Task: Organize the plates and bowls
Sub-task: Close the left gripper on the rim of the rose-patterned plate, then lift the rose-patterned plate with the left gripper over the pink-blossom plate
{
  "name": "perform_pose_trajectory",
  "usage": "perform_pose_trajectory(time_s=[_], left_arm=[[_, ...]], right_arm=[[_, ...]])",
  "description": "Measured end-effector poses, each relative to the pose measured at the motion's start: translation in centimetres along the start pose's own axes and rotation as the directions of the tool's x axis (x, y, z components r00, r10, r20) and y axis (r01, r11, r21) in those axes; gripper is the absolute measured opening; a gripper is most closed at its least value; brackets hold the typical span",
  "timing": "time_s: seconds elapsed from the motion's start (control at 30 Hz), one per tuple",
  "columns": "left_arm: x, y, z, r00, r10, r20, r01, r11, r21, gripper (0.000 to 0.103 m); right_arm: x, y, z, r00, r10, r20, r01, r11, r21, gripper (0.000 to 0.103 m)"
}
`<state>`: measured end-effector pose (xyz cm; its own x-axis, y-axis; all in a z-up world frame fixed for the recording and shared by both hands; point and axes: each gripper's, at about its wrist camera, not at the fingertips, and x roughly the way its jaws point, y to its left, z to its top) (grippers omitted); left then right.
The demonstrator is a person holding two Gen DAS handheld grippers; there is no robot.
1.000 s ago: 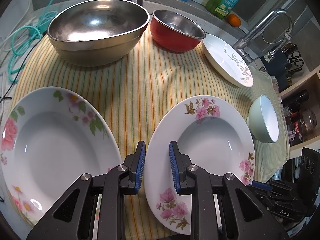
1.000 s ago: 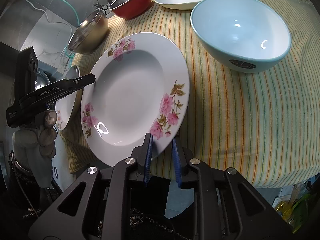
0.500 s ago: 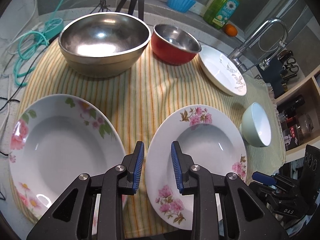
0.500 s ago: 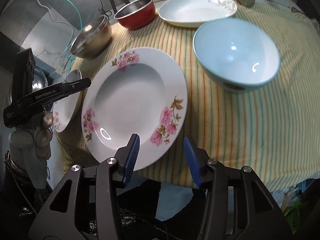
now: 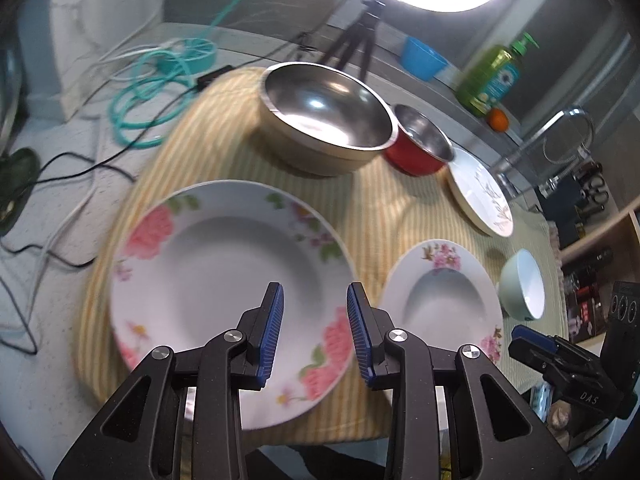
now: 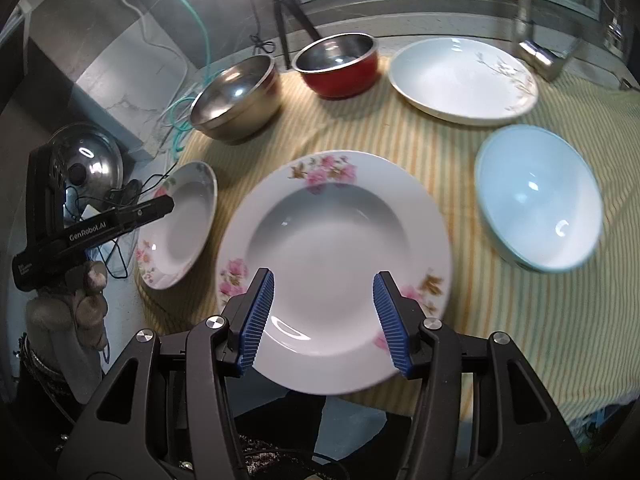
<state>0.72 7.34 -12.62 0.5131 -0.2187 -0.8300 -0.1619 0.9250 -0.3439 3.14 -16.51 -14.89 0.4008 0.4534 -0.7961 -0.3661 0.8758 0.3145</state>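
Both plates lie flat, hollow side up, on a yellow striped cloth [image 6: 520,320] that covers the surface; being round, neither has a long axis. The left tongs [image 5: 315,332] hover above the large rose-patterned plate [image 5: 224,280], a glossy white deep plate with big pink blooms and green leaves on its broad rim; their ribbed blue pads [image 5: 272,328] are opening and nothing is between them. The right tongs [image 6: 324,316] hang over the smaller pink-blossom plate [image 6: 332,248], also smooth white china with a sunken well, and their jaws are opening too, with the plate below them and not pinched. The two plates sit side by side near the front edge of the cloth, the smaller one's near rim reaching past that edge. Behind them stand a wide stainless steel bowl [image 5: 324,120], dull on its outside and mirror-bright inside, and just beside it a red bowl with a steel lining [image 5: 420,148]. Farther right lie a cream plate with a brown sprig pattern [image 6: 460,80] and a round pale blue bowl [image 6: 536,200], upright and glossy.
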Motion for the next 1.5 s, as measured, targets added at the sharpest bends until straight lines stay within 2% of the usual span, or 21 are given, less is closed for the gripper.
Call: perform_pose_trajectory(time_s=[0.3, 0.47, 0.7, 1.07, 1.33, 1.5], left_arm=[[-2.5, 5.3, -1.0, 0.996, 0.070, 0.051, -0.064, 0.990, -0.123, 0.031], [-2.8, 7.7, -1.5, 0.992, 0.112, 0.054, -0.101, 0.980, -0.172, 0.031], [-2.4, 9.9, -1.8, 0.991, 0.129, 0.038, -0.118, 0.971, -0.210, 0.031], [-1.2, 11.7, -1.8, 0.997, 0.082, 0.006, -0.079, 0.968, -0.240, 0.031], [-0.5, 11.9, -1.4, 0.998, 0.056, -0.012, -0.057, 0.973, -0.224, 0.023], [0.0, 11.6, -1.1, 0.999, 0.039, -0.022, -0.043, 0.977, -0.208, 0.019]], right_arm=[[3.0, 4.8, 2.7, 0.999, 0.043, -0.014, -0.045, 0.993, -0.107, 0.054], [5.5, 7.3, 3.8, 0.998, 0.050, -0.044, -0.057, 0.984, -0.169, 0.054], [8.8, 9.4, 5.5, 0.994, 0.060, -0.092, -0.078, 0.977, -0.197, 0.054], [13.1, 11.0, 6.3, 0.982, 0.058, -0.180, -0.094, 0.976, -0.197, 0.027], [14.5, 10.9, 7.1, 0.975, 0.069, -0.212, -0.106, 0.980, -0.171, 0.016], [15.3, 11.4, 7.2, 0.973, 0.060, -0.223, -0.103, 0.977, -0.188, 0.015]])
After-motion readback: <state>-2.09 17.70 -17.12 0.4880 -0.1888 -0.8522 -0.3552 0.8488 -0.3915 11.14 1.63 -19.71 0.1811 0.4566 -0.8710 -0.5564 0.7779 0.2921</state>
